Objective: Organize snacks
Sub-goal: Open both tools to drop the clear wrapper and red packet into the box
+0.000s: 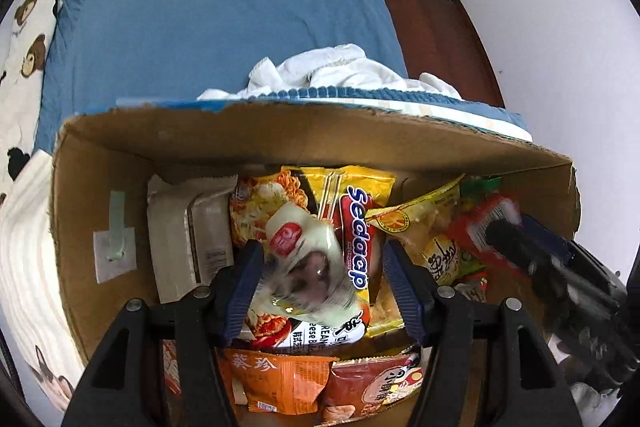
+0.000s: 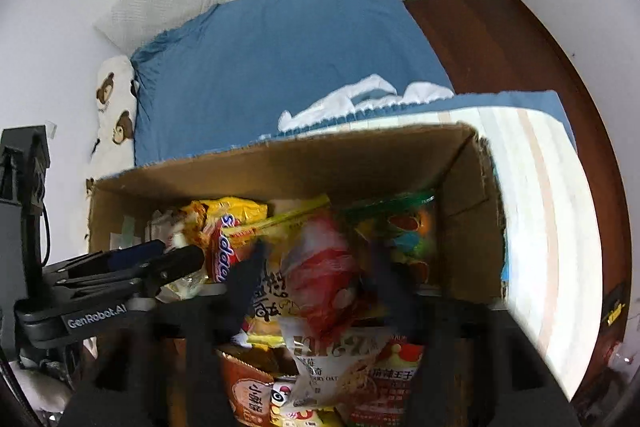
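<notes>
While both hands point steeply down into an open cardboard box (image 1: pixel 104 163) packed with snack packets, each pair of tongs has a small packet in its gap. In the left wrist view, the left tongs (image 1: pixel 322 283) stand apart, and a blurred pale green packet with a red label (image 1: pixel 304 251) sits between them; whether the blue pads are pressing on it I cannot tell, and the blur suggests it may be falling. Under it lies a yellow and red Sedaap noodle packet (image 1: pixel 358 227), with an orange packet (image 1: pixel 276 379) toward six o'clock and a pale wrapped block (image 1: pixel 180 227) toward nine o'clock. In the right wrist view, the right tongs (image 2: pixel 320 291) are smeared by motion and look parted, around a red and white packet (image 2: pixel 320 267) that also looks loose. A clear green-rimmed tub of coloured sweets (image 2: pixel 408 231) stands toward two o'clock. The box sits against a bed with a blue sheet (image 1: pixel 220 7) at twelve o'clock. The main risk, as I judge it, is packets landing edge-up on the heap and sliding, or catching on a pad and coming back out. The two tongs also work near each other, so they could knock together.
</notes>
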Motion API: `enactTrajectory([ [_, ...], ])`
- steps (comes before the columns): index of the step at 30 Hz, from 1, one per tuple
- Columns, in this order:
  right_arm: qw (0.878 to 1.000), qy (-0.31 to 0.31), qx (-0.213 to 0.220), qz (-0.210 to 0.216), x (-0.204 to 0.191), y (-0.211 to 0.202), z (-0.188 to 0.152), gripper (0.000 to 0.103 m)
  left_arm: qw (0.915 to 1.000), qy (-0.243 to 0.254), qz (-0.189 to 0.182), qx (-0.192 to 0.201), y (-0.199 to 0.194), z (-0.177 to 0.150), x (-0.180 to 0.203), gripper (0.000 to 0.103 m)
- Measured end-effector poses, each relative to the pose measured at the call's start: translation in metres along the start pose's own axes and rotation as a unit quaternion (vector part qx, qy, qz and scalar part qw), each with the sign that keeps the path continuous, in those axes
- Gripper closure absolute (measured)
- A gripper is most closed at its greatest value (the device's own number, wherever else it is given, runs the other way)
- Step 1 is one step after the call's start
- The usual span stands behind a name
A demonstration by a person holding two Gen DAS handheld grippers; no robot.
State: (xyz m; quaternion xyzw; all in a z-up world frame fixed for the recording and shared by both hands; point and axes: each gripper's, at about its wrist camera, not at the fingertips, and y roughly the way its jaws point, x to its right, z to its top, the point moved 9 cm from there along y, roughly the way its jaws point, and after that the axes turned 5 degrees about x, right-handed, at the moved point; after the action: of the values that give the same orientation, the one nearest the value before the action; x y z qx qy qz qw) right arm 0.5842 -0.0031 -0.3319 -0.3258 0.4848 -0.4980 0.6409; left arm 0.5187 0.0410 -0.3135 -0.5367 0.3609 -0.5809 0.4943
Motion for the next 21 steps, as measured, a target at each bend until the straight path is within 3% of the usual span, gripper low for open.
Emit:
enactTrajectory([
  [2, 1.000, -0.012, -0.007, -0.006, -0.004, 0.000, -0.004, 0.022, 0.9999, 0.005, 0.012, 0.011, -0.003, 0.002, -0.003, 0.027],
  [3, 0.999, -0.022, -0.006, -0.023, -0.005, -0.002, -0.005, 0.004, 0.9998, 0.005, 0.014, 0.014, -0.004, 0.003, -0.004, 0.016],
  [4, 0.999, -0.033, -0.003, -0.038, -0.006, -0.005, -0.006, 0.001, 0.9998, 0.004, 0.014, 0.014, -0.005, 0.003, -0.004, 0.014],
  [8, 0.997, -0.038, -0.002, -0.063, -0.002, -0.016, -0.012, 0.001, 0.9994, 0.000, 0.021, 0.026, -0.016, -0.001, -0.007, 0.006],
  [21, 0.995, -0.043, 0.000, -0.088, 0.007, -0.042, -0.042, 0.001, 0.9970, 0.024, 0.051, 0.053, -0.046, -0.028, -0.002, 0.005],
])
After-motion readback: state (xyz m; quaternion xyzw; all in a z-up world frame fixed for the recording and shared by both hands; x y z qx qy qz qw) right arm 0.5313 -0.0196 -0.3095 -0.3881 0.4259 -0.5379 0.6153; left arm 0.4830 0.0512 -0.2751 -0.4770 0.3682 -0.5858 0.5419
